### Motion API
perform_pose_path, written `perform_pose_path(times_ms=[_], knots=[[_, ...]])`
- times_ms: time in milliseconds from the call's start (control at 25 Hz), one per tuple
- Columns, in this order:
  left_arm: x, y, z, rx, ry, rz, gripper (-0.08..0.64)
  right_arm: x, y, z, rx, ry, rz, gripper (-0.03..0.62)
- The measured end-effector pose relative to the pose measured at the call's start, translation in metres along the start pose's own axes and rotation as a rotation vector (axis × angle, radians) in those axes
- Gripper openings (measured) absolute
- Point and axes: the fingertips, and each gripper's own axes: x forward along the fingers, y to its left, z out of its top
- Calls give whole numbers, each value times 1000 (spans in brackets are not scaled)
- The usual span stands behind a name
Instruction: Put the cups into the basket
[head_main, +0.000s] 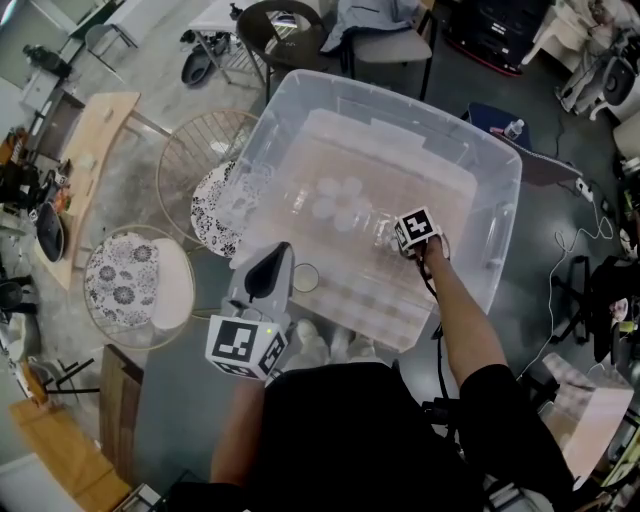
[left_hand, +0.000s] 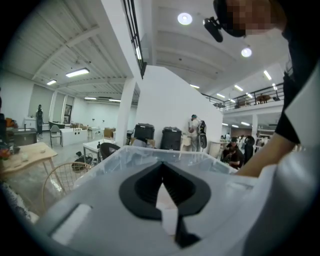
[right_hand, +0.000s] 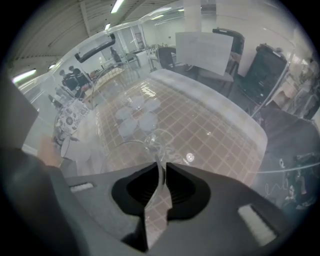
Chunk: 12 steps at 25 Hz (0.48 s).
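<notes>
Inside the clear plastic basket (head_main: 300, 88), the R gripper (head_main: 400, 238) is reached in from the near side, w/ the person's bare forearm (head_main: 462, 320) crossing over the near rim. In the right gripper view its jaws (right_hand: 161, 167) are nearly together, clamped on the thin wall of a clear cup (right_hand: 150, 141). The cup hangs just past the fingertips, low over the basket (right_hand: 215, 125) floor. The checked floor shows thru the see-thru bottom.

A cluster of clear cups (head_main: 335, 198) stands approx. mid-basket, beyond and to the left of the R gripper. The same cluster of cups (right_hand: 135, 112) shows just past the held cup in the right gripper view. Held cup and cluster are near each other, but contact can't be made out.

The L gripper (head_main: 275, 262) is held up near the person's chest, at the basket's near-left corner, marker cube toward the camera. In the left gripper view its jaws (left_hand: 161, 167) meet at the tips w/ nothing btwn them, pointing across the basket (left_hand: 125, 152) rim. A round clear rim (head_main: 305, 277) sits just beside this gripper in the head view. Whether it lies in the basket or not can't be told.

Left of the basket are two wire chairs w/ floral cushions (head_main: 125, 285), and further left a wooden counter (head_main: 95, 150).
</notes>
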Motion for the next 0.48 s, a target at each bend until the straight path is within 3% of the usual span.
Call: perform_pose_path(times_ms=[240, 480], knots=[[-5, 2, 2, -19, -14, 8, 5, 1, -2, -11, 48, 25, 42, 38], [-10, 4, 4, -23, -23, 1, 3, -9, -1, -10, 36, 45, 37, 38]])
